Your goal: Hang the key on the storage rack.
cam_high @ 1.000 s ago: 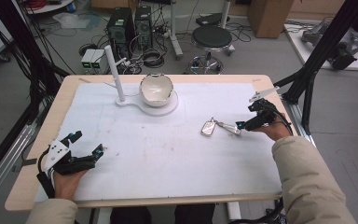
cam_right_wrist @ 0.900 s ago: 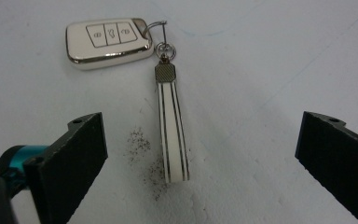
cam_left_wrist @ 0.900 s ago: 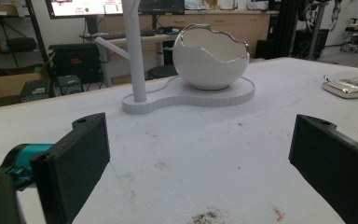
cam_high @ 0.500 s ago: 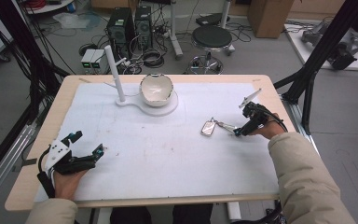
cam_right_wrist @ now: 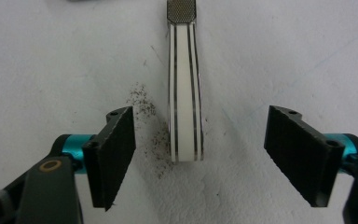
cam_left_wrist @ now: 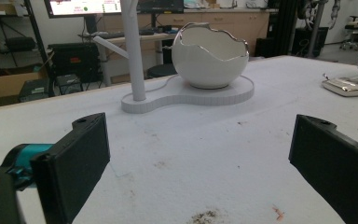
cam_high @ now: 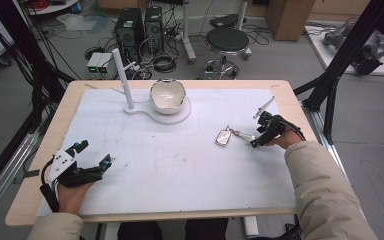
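A silvery tag (cam_high: 223,136) lies on the white mat right of centre, with a thin white strap (cam_high: 241,133) running from it toward my right gripper (cam_high: 258,137). That gripper points down at the strap's free end and is open. In the right gripper view the white, black-lined strap (cam_right_wrist: 185,88) lies lengthwise between the two spread jaws of the right gripper (cam_right_wrist: 201,115), untouched. My left gripper (cam_high: 95,153) rests open at the mat's near left with nothing between its jaws. The left gripper view has the tag (cam_left_wrist: 342,87) far right.
A white stand (cam_high: 155,110) at the back of the mat carries an upright post (cam_high: 121,77) and an eggshell-shaped white bowl (cam_high: 167,95). The white mat (cam_high: 170,170) covers most of the wooden table. Dark specks lie on the mat beside the strap end.
My right gripper has moved a little left toward the tag and tipped down over the strap's end. The left gripper has stayed put.
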A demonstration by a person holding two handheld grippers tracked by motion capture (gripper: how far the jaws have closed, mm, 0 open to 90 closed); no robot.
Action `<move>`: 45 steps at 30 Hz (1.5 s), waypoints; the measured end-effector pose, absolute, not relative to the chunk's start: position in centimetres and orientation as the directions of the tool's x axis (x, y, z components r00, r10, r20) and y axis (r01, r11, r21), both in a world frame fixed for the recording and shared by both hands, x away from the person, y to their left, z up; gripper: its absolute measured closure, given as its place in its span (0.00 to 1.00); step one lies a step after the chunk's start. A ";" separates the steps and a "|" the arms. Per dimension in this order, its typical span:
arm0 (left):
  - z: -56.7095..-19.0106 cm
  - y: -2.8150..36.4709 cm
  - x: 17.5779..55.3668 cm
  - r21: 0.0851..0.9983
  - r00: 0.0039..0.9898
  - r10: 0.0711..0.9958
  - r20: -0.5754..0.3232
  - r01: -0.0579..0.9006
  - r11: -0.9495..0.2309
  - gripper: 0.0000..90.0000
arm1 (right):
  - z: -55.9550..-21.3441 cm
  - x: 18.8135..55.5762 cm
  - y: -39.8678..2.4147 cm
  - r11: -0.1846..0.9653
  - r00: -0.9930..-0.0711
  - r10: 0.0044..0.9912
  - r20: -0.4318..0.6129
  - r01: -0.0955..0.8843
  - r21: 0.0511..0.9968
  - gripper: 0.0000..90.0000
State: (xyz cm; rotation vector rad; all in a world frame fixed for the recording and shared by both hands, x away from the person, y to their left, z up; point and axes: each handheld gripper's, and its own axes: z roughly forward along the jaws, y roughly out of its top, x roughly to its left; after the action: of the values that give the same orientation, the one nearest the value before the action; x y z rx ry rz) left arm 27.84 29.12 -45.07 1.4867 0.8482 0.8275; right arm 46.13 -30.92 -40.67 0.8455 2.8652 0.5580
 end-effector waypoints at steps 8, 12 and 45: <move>-45.1 29.1 27.8 0.997 0.485 0.874 0.030 0.050 -0.062 0.06 | -40.8 46.2 -30.9 0.780 -0.841 0.539 0.039 0.516 0.352 0.59; -45.1 29.1 27.8 0.997 0.485 0.874 0.029 0.051 -0.062 0.06 | -40.7 46.2 -30.6 0.784 -0.842 0.539 0.035 0.516 0.345 0.75; -41.9 28.6 29.5 0.994 0.523 0.851 0.040 0.064 -0.086 0.07 | -35.2 41.7 -28.7 0.636 -0.849 0.524 0.070 0.445 0.630 0.83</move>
State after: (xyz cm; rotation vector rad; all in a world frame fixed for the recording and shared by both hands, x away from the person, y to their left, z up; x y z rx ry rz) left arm 29.48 28.60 -41.91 1.5295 0.8189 0.7959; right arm 41.73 -28.69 -35.21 0.8125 2.7320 1.0031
